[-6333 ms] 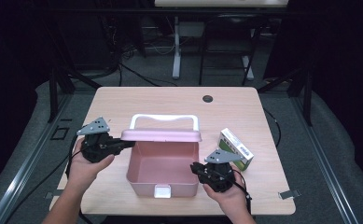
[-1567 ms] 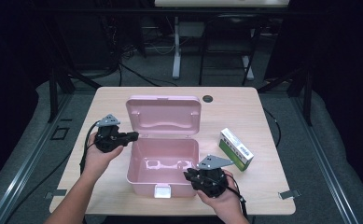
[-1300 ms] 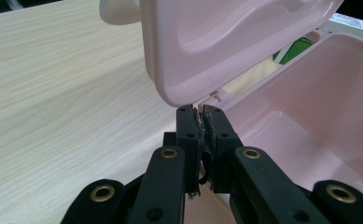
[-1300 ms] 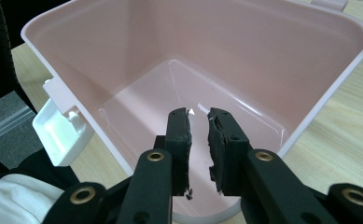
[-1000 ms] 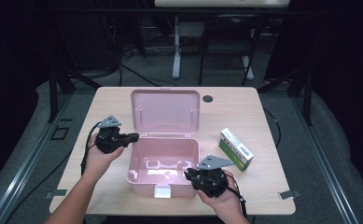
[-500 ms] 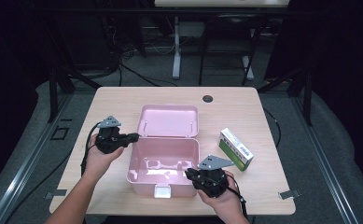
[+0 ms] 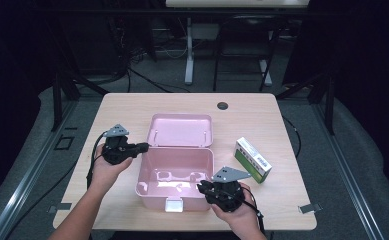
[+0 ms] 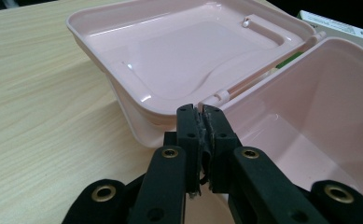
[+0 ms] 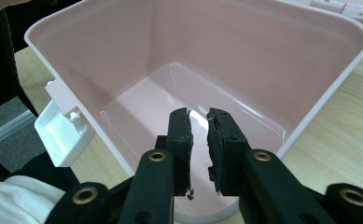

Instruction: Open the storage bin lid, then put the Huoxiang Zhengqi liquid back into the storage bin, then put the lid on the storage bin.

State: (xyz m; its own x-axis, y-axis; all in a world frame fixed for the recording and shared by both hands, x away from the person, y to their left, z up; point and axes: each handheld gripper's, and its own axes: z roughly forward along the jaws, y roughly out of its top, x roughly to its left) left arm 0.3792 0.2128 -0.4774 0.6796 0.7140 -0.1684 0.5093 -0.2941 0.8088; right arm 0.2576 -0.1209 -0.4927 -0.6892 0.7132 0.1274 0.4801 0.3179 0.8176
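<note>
Since the earliest frame the lid (image 7: 180,130) of our pink box (image 7: 176,172) has swung from shut to lying fully back on the table (image 7: 282,120), and both hands have kept their places. The box sits at the centre of the high view, open and empty. Our left gripper (image 7: 141,146) rests by the hinge corner with its jaws closed on nothing. Our right gripper (image 7: 200,186) sits at the near right rim; its jaws have just been parting a little, a narrow gap with nothing between them. The box looks like light, stiff, glossy plastic, likely slippery, so we would pinch a wall rim or the white latch (image 7: 173,205). The green carton (image 7: 252,160), right of centre, stands clear of the box.
</note>
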